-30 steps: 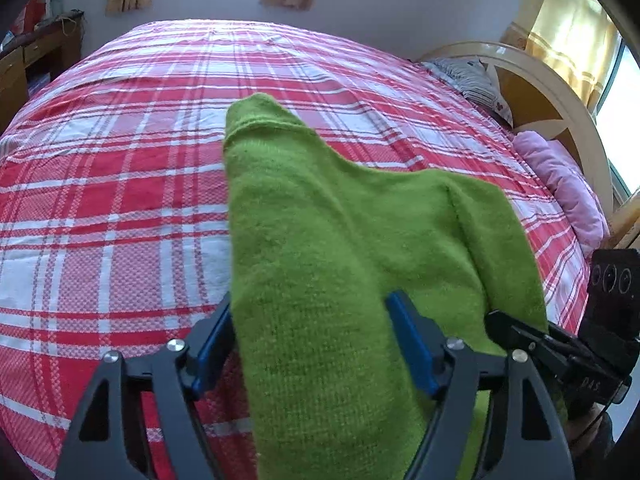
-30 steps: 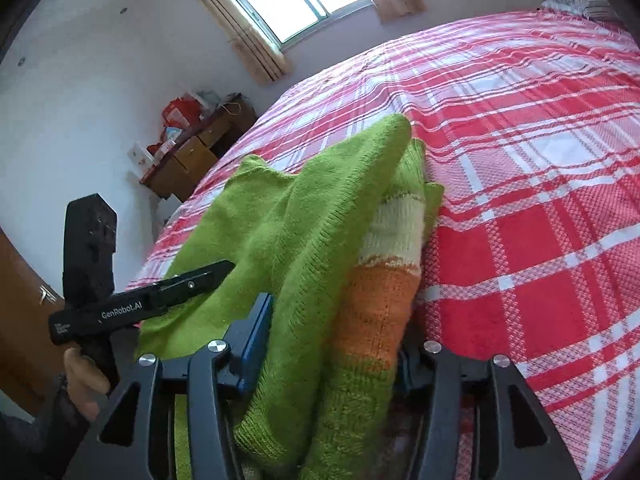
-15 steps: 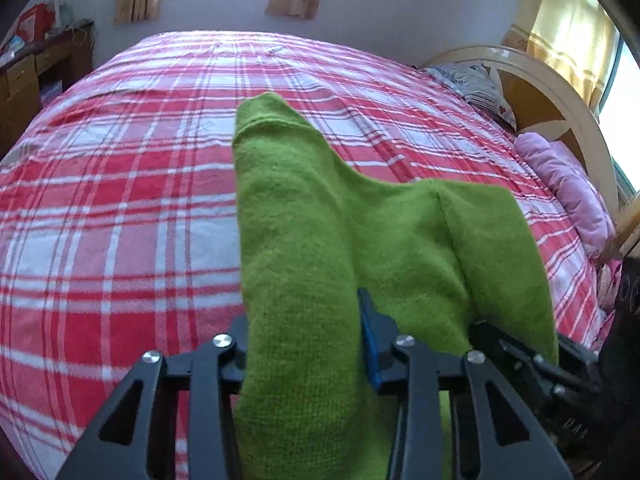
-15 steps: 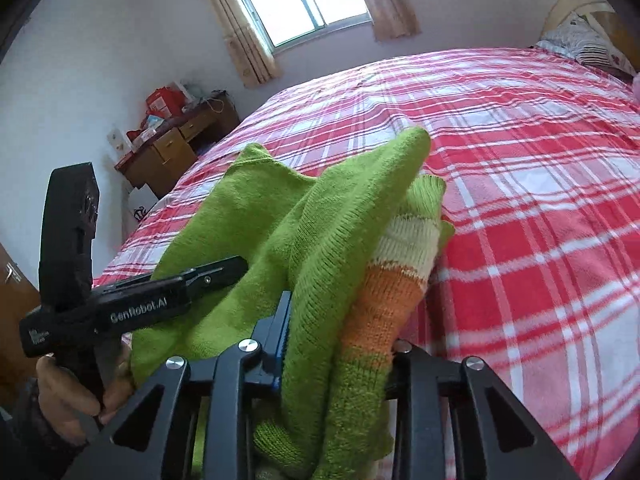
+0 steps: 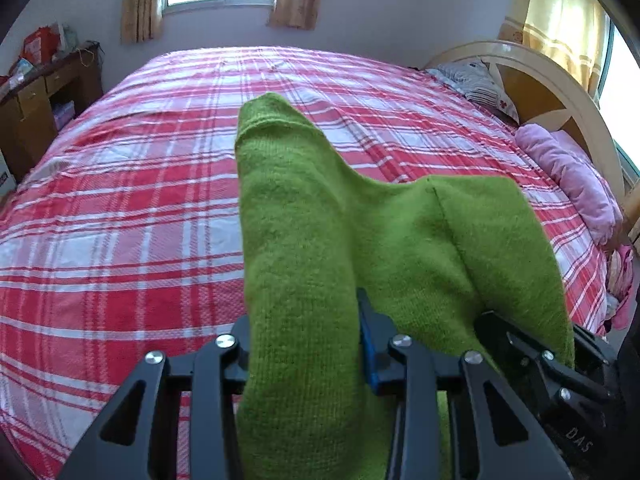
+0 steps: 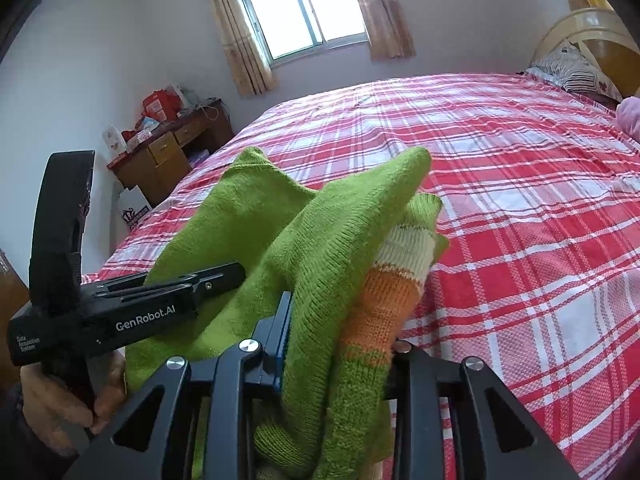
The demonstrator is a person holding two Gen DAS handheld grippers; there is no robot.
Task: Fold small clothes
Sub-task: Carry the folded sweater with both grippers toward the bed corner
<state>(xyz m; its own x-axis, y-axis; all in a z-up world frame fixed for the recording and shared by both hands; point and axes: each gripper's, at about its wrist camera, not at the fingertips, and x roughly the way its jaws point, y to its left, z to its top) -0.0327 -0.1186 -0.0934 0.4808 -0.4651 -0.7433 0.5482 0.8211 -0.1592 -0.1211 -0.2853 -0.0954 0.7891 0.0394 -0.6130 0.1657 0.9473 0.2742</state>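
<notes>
A small green knitted sweater [image 5: 320, 216] with an orange and cream band [image 6: 392, 280] is held up over the red plaid bed [image 5: 120, 220]. My left gripper [image 5: 304, 344] is shut on a bunched green fold of it; the knit drapes over the fingers and hides the tips. My right gripper [image 6: 340, 344] is shut on another thick fold, green on one side and striped on the other. In the right wrist view the left gripper's body [image 6: 120, 312] sits at the left, held by a hand [image 6: 52, 404]. The right gripper's body [image 5: 560, 380] shows at the lower right of the left wrist view.
The bedspread stretches wide ahead of both grippers. A wooden headboard [image 5: 560, 92] with a patterned pillow [image 5: 476, 80] and pink bedding [image 5: 576, 176] lies to the right. A wooden desk [image 6: 168, 152] with boxes stands by the far-left wall under a curtained window [image 6: 304, 12].
Both grippers closed on folds of the sweater and lifted it off the bed. The views tilted up, showing more wall and window.
</notes>
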